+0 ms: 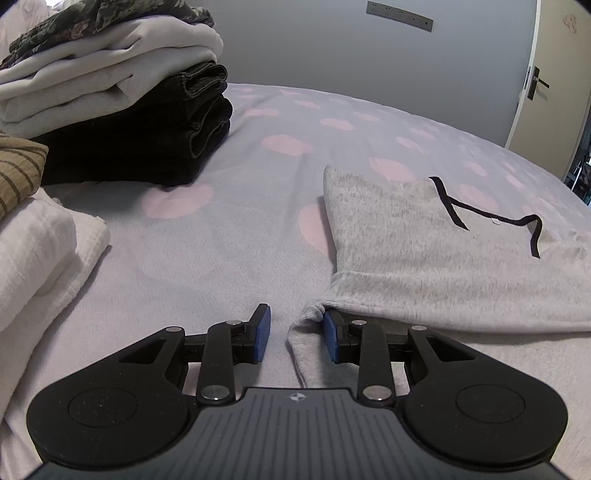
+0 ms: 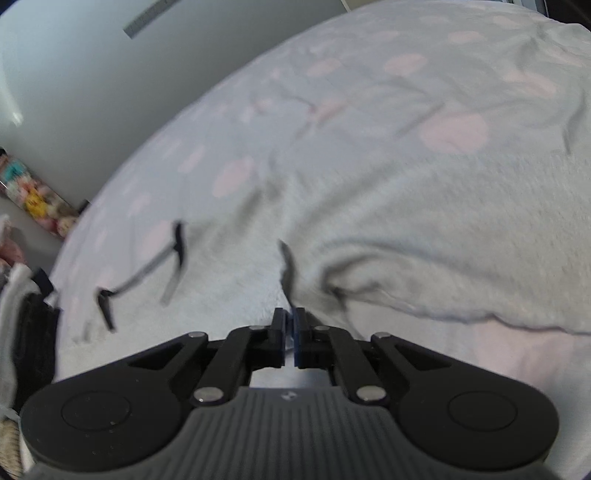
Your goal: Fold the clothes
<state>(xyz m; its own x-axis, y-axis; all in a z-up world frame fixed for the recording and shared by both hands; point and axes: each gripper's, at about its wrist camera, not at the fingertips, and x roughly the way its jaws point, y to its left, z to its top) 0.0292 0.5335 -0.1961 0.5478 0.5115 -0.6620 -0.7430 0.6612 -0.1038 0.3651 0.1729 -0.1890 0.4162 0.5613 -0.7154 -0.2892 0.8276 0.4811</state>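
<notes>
Grey sweater [image 1: 424,251] spread over the centre-right of the left wrist view on the spotted blanket [image 1: 236,229], black neck trim toward the upper right, long axis probably running from lower left to upper right. Left gripper [image 1: 297,334] wide apart, hem corner sitting right between the blue pads, touching the right one. Right gripper [image 2: 290,341] pressed together, seemingly pinching a fold of the same sweater, though blurry. Folded stack [image 1: 122,92] well apart, upper left. Left one looks nearer the hem.

Door [image 1: 532,77], wall plate [image 1: 399,15], toy shelf [image 2: 33,195].
</notes>
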